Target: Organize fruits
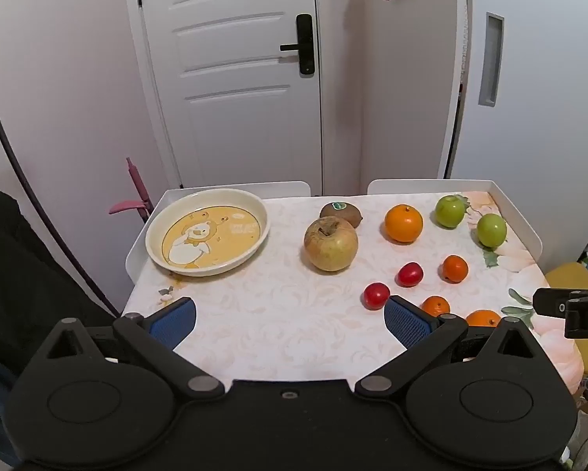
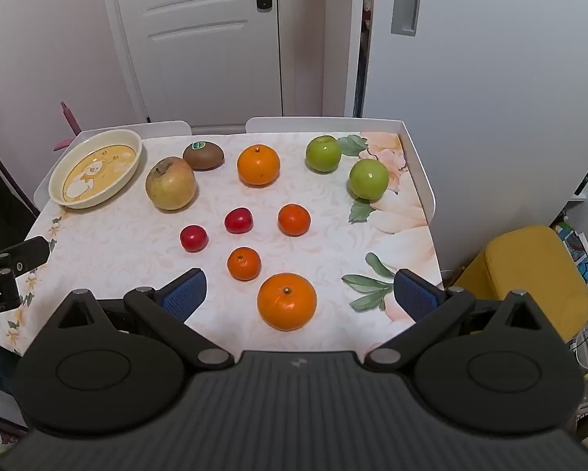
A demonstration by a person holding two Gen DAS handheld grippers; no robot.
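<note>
On the worktop (image 1: pixel 278 314), right of the plate (image 1: pixel 207 231), fruits lie scattered; the left claw (image 1: pixel 290 316) hangs wide, empty. From the right wrist, the right claw (image 2: pixel 300 294) spreads wide around a large orange (image 2: pixel 287 301), untouched, far from the plate (image 2: pixel 96 168).

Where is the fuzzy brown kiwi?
In the right wrist view, the kiwi sits near the table's far edge, left of centre, just behind the big yellowish apple and right of the cartoon plate.
</note>
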